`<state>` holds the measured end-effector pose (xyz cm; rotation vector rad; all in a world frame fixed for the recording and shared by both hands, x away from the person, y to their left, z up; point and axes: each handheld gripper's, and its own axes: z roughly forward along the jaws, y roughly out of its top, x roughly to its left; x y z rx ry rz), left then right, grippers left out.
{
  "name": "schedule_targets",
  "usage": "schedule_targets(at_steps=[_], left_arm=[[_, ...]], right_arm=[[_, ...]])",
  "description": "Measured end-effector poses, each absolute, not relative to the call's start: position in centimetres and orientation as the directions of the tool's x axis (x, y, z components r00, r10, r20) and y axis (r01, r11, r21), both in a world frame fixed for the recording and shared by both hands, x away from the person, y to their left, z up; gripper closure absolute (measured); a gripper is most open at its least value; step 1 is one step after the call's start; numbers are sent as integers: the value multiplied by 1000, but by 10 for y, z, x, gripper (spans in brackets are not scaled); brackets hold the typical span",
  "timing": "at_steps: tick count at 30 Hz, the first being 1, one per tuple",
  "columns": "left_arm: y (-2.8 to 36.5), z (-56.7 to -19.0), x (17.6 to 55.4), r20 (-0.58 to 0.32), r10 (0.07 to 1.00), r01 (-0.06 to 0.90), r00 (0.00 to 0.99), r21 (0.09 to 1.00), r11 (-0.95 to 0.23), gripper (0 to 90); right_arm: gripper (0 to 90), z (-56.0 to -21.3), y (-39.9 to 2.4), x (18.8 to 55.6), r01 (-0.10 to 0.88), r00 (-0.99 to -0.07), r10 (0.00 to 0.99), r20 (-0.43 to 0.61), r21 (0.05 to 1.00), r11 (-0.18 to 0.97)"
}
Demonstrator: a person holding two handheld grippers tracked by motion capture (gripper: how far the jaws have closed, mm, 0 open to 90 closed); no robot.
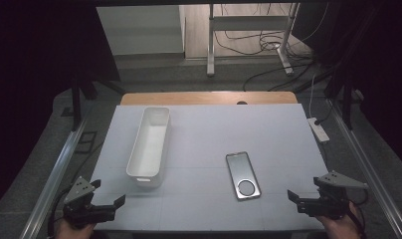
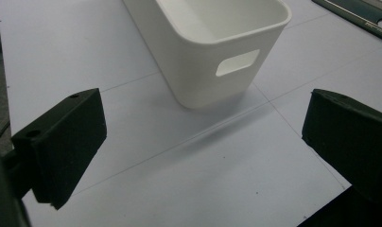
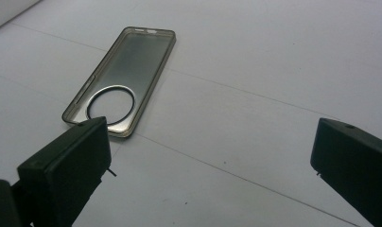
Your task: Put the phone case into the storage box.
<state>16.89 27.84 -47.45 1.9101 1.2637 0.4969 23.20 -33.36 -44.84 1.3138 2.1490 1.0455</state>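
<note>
- Left gripper: jaws spread wide with nothing between them, held low over the near left corner of the white table.
- Ahead of it and a little to its right stands the white bin, near but apart; in the left gripper view the bin's handle slot faces the jaws.
- Right gripper: jaws likewise wide apart and empty, at the near right corner.
- Ahead of it to its left lies the clear phone case, flat on the table, near but untouched; in the right gripper view the case sits just past the left-hand jaw.
</note>
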Motion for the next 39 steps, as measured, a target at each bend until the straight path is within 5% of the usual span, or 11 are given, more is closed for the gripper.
schedule_targets(at_steps=[39], left_arm=[[278,-475,169,-88,900,595,427,777,-207,18]], right_arm=[[0,-444,-304,259,550,-573,818,43,761,345]])
